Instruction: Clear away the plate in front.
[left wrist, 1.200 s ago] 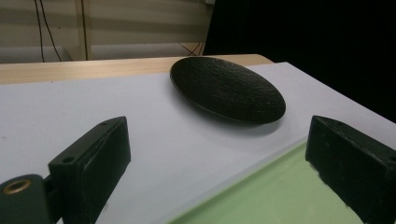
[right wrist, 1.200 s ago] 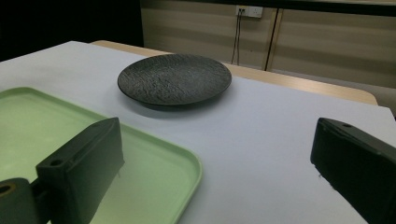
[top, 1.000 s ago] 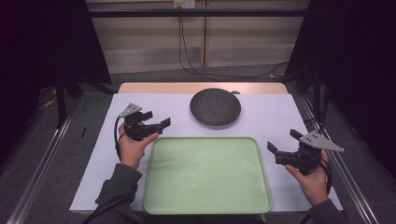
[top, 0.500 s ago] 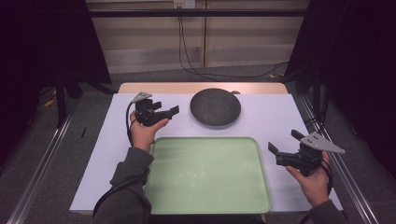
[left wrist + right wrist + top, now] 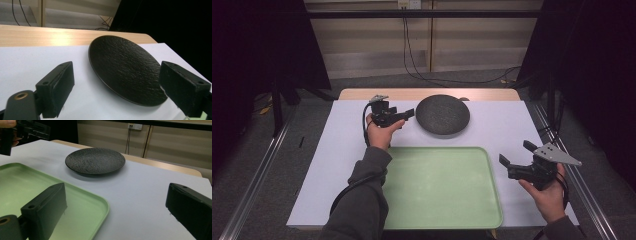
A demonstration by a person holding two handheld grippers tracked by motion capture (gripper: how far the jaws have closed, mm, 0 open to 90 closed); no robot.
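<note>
High view: left gripper (image 5: pixel 404 114) seen left of centre, just beside plate (image 5: pixel 442 114), jaws spread, just narrowing, nothing held. Plate lies flat on table (image 5: pixel 337 150), upper centre, not yet gripped. Tray (image 5: pixel 439 185) bare. Right gripper (image 5: pixel 514 160) agape, lower right, idle. Grasp and any transfer judged outstanding.

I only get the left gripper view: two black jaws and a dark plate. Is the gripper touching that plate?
Observer: No. From above, the left gripper sits just left of the plate. Its jaws have just been closing slightly, with nothing between them.
Operator: Anything else around?
Observer: A green tray, on the plate's near side.
Operator: And the other hand?
Observer: The right gripper is beside the tray's right edge, open.
</note>
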